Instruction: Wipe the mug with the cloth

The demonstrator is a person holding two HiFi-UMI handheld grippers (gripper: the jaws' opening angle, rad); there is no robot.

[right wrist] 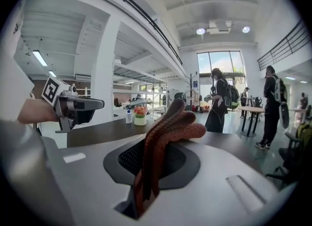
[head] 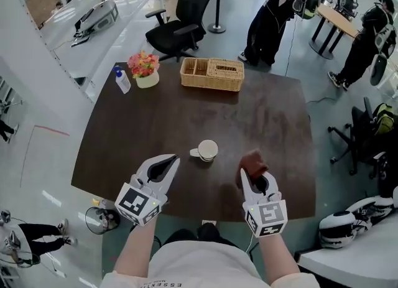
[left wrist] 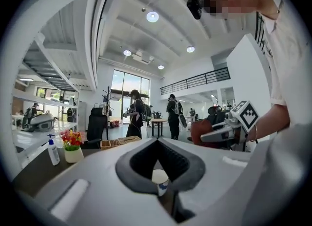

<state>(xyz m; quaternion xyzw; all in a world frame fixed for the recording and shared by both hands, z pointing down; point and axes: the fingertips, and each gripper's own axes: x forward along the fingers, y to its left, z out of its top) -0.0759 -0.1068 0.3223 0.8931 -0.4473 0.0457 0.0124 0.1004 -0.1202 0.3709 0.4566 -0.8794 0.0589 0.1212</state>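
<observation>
A white mug stands upright near the middle of the dark brown table, handle to its left. My left gripper hovers just left of it and nearer to me, jaws closed together with nothing between them. In the left gripper view the mug shows through the gap in the pads. My right gripper is right of the mug and is shut on a rust-brown cloth. The bunched cloth sticks up out of the jaws. Neither gripper touches the mug.
A wicker basket, a pot of flowers and a pump bottle stand along the table's far edge. A black office chair and standing people are beyond the table. The near table edge runs just under both grippers.
</observation>
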